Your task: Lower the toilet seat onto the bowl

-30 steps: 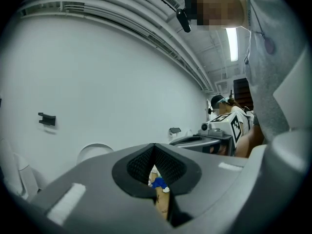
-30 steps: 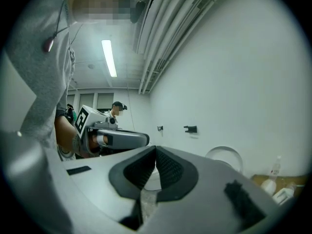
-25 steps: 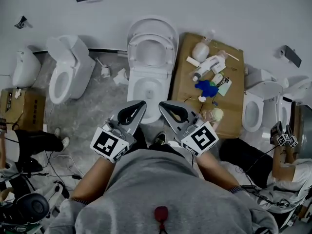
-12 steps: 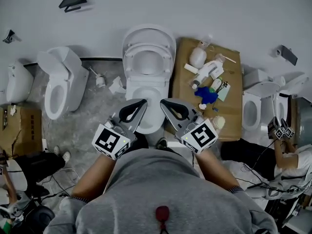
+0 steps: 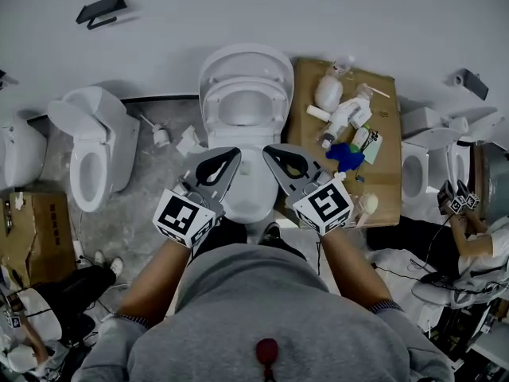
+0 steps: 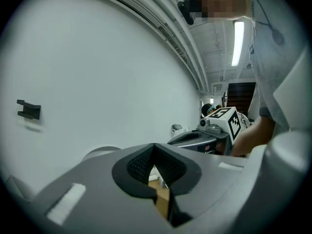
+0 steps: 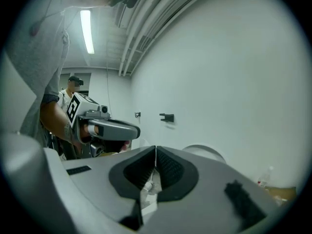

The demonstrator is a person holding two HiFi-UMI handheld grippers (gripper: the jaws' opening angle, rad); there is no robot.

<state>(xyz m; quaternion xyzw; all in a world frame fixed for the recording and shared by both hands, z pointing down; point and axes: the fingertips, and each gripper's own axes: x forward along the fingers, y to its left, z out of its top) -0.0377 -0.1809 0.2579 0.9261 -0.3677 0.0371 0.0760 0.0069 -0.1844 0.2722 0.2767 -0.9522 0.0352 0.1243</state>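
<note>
The place is a test lab, not a bathroom: several white ceramic toilets [image 5: 242,62] line a plain white wall [image 5: 334,14] on rough grey floor [image 5: 155,189], with flattened brown cardboard [image 5: 383,173] between two.

text: none legible | bottles [image 5: 328,94] labels: too small to read | numbers: none legible

Toilets — three clear: centre toilet [image 5: 242,110], left toilet [image 5: 91,153], right toilet [image 5: 421,161]; more white bowls at both edges, cut off, uncounted. Grippers: two, left gripper [image 5: 235,153] and right gripper [image 5: 266,149]. One cardboard sheet [image 5: 383,134], one cardboard box [image 5: 32,233]. Two black wall brackets [image 5: 99,10] clear. Bottles [image 5: 328,92] on sheet — several, count unsure.
</note>
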